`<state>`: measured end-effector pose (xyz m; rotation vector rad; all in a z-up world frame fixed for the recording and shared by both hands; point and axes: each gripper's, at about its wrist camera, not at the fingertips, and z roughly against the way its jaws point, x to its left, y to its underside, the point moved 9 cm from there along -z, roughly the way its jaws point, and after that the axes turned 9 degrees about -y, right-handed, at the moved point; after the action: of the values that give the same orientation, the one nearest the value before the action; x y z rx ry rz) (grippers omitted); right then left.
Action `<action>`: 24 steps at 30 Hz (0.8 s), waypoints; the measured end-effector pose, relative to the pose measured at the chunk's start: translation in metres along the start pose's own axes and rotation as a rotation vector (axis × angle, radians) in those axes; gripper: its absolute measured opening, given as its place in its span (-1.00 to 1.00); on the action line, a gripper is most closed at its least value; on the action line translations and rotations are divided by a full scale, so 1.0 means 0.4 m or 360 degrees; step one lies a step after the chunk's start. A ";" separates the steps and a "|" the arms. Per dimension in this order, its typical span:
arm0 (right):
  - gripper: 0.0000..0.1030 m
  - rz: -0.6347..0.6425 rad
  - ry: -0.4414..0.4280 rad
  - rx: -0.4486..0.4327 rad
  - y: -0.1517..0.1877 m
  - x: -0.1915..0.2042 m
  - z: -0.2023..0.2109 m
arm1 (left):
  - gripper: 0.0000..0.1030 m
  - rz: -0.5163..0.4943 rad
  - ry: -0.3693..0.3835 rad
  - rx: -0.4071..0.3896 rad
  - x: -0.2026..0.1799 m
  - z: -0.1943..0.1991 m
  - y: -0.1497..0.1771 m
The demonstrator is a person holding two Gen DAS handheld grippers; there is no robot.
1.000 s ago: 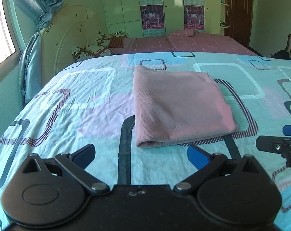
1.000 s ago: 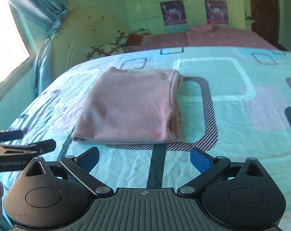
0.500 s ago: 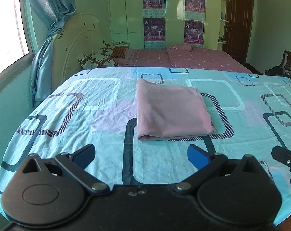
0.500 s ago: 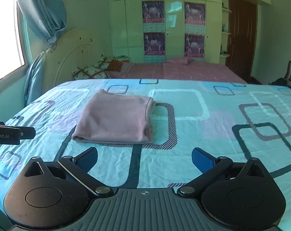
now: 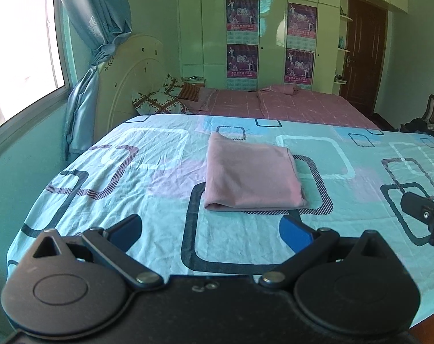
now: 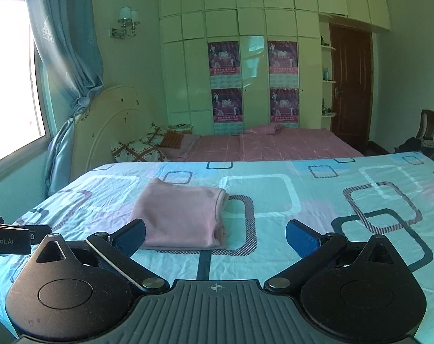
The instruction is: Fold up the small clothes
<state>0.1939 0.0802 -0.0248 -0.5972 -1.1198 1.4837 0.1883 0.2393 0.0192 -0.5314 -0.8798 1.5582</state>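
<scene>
A pink garment [image 5: 252,176] lies folded into a flat rectangle on the patterned bed sheet [image 5: 159,229], its folded edge toward me. The right wrist view shows the same pink garment [image 6: 182,218] with its layered edges at the right side. My left gripper [image 5: 211,232] hovers open above the sheet near the bed's front edge, well short of the garment, nothing between its blue pads. My right gripper [image 6: 215,239] is also open and empty, pulled back from the garment. Each gripper shows at the edge of the other's view.
The bed sheet [image 6: 331,200] stretches wide to the right. A second bed with a pink cover [image 5: 274,103] and pillows [image 5: 159,100] lies behind. A window and blue curtain [image 5: 96,28] are at left, a wardrobe and brown door [image 5: 363,57] behind, a chair [image 5: 432,114] far right.
Both grippers have drawn back and risen away from the folded garment, which now looks smaller and farther off. The garment itself has not moved. Both stay open.
</scene>
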 end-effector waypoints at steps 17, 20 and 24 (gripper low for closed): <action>0.99 -0.0008 -0.0110 -0.0016 0.027 -0.021 0.113 | 0.97 0.0037 -0.0044 -0.0023 -0.030 0.103 0.064; 0.99 0.0000 -0.0120 -0.0017 0.030 -0.019 0.124 | 0.97 0.0045 -0.0045 -0.0023 -0.029 0.112 0.070; 0.99 0.0011 -0.0131 -0.0021 0.034 -0.009 0.139 | 0.97 0.0047 -0.0050 -0.0036 -0.023 0.130 0.078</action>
<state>0.1411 0.0602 -0.0144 -0.5538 -1.1931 1.5192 0.1313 0.2181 0.0252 -0.5397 -0.9179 1.5887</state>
